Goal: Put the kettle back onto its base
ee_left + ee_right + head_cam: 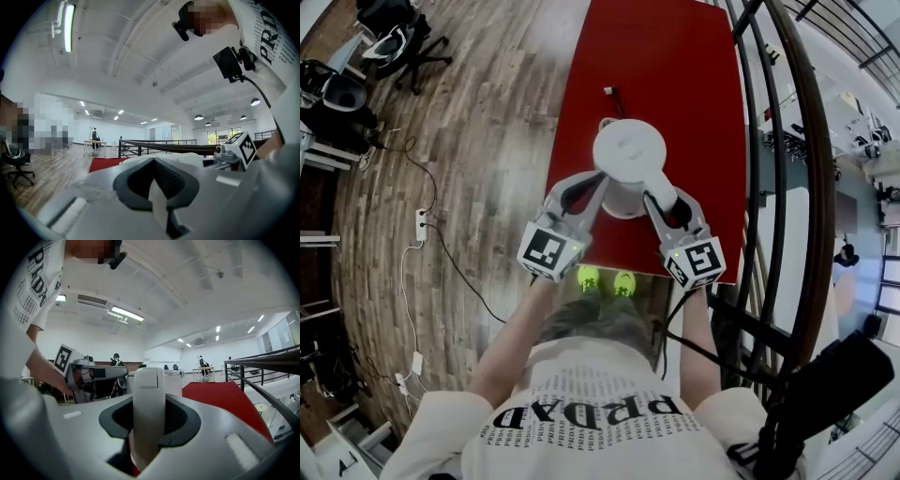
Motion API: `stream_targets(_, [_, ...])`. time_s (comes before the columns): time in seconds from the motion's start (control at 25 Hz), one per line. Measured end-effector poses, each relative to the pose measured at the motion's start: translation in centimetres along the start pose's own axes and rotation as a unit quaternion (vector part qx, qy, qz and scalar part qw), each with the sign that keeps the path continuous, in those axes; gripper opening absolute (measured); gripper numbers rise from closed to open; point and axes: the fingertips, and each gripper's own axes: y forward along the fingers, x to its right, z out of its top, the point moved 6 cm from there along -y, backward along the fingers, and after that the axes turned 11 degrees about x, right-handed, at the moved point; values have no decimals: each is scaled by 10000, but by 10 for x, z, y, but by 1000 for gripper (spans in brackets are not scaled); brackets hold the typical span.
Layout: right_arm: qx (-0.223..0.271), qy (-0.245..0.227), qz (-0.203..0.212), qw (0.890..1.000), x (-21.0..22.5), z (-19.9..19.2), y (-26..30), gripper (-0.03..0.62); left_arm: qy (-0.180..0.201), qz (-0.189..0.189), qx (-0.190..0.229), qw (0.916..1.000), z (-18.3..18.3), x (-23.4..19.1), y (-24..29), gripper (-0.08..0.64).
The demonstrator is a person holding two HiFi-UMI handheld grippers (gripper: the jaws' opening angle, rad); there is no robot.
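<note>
Kettle hangs over the red table, carried between two grippers. The right gripper pinches its handle; the left gripper appears to nip a white edge at its side. No base is visible, so the set-down seemingly remains.

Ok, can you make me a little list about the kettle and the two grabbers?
Kettle: white kettle, seen from above, over the red tabletop
Right gripper: right gripper closed on the kettle's handle
Left gripper: left gripper at the kettle's left side; whether it grips is unclear
Base: cannot be made out
</note>
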Motion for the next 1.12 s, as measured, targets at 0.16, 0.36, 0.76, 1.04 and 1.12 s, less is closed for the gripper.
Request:
stream_targets(0.16, [-57, -28, 130, 9999, 4, -4, -4, 124, -45, 35, -193, 9998, -6, 5, -3, -2])
stream_targets(0.36, [-223, 28, 160, 9996, 8, -11, -16, 124, -128, 69, 246, 9996, 9, 17, -1, -2])
stream_targets(0.76, [-536, -390, -368, 9971, -28, -11, -15, 124, 49, 468, 62, 9989, 21, 9, -29, -2])
stream_targets(1.04, [-938, -229, -924, 9910, -49, -21, -14, 125, 16, 640, 75, 9979, 22, 9, -36, -2])
stream_targets(1.12, [-896, -177, -893, 9918, -46, -23, -16, 124, 15, 655, 89, 9978, 23, 8, -37, -2])
